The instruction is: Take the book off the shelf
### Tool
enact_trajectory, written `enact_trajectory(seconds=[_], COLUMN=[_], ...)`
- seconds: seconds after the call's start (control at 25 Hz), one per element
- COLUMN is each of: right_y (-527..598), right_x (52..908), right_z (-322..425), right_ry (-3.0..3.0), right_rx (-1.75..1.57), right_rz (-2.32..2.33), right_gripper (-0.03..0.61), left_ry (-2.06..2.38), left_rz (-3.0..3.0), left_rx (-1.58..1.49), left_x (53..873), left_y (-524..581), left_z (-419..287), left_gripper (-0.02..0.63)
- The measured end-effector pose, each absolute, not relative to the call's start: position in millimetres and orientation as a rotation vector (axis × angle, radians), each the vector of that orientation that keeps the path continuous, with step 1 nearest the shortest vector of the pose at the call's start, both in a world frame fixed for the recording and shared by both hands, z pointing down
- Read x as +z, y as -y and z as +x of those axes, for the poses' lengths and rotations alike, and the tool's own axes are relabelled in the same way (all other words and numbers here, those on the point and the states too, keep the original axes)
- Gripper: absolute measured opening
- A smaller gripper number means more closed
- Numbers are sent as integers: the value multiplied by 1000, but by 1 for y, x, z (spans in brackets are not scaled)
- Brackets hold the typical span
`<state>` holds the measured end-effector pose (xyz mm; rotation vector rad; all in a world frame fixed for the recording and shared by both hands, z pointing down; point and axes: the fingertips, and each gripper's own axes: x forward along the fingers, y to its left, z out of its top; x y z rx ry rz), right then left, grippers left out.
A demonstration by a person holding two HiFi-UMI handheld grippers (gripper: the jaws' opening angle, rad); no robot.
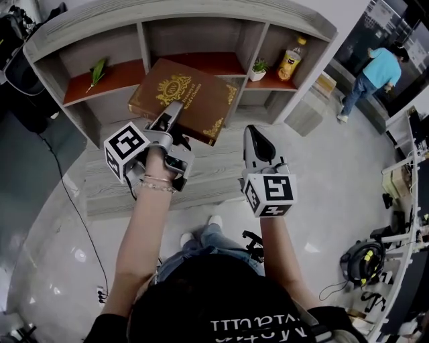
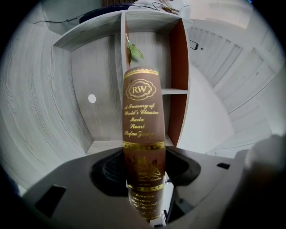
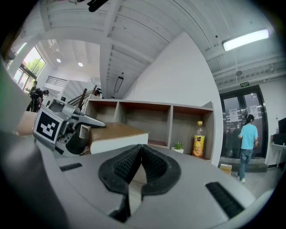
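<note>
Brown hardback book [image 1: 184, 99] with gold print is clamped in the left gripper [image 1: 175, 112], one jaw on each cover, gripped at the spine end. Left gripper view has the spine [image 2: 142, 129] facing the camera, standing between the pads. The book sits in the air in front of the shelf's [image 1: 194, 12] middle compartment, lying roughly flat; right gripper view shows it clear of the boards. Right gripper [image 1: 251, 134] is beside it and apart from it, with jaws pressed together and nothing between them [image 3: 140, 156]. On the shelf: green leaf [image 1: 98, 71] on the left board, small potted plant [image 1: 259, 68] at the left end of the right board, orange drink bottle [image 1: 291, 61] near that board's right edge. Person [image 1: 377, 72] in a teal shirt stands far right by the door
</note>
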<state>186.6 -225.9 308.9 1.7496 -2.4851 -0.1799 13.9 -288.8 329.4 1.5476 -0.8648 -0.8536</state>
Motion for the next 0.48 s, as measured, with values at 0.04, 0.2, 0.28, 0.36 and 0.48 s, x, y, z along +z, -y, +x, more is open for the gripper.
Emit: enact_trajectory(seconds=[0.04, 0.2, 0.28, 0.36, 0.48], right_y=[227, 227, 228, 231, 237], right_x=[311, 315, 313, 310, 308], right_z=[187, 184, 185, 185, 187], right_ry=[2483, 2479, 2482, 2488, 2499], right_rx=[-173, -161, -163, -173, -193], right_rz=[1751, 1732, 1727, 1724, 1713], right_gripper=[15, 16, 15, 15, 15], left_ry=[860, 850, 847, 845, 866], left_rz=[1556, 1569, 1574, 1581, 1615], left_rx=[-846, -836, -843, -852, -850], left_x=[331, 334, 335, 335, 337], left_y=[290, 291, 291, 293, 295], left_z=[15, 15, 15, 15, 14], left_gripper=[229, 229, 229, 229, 229])
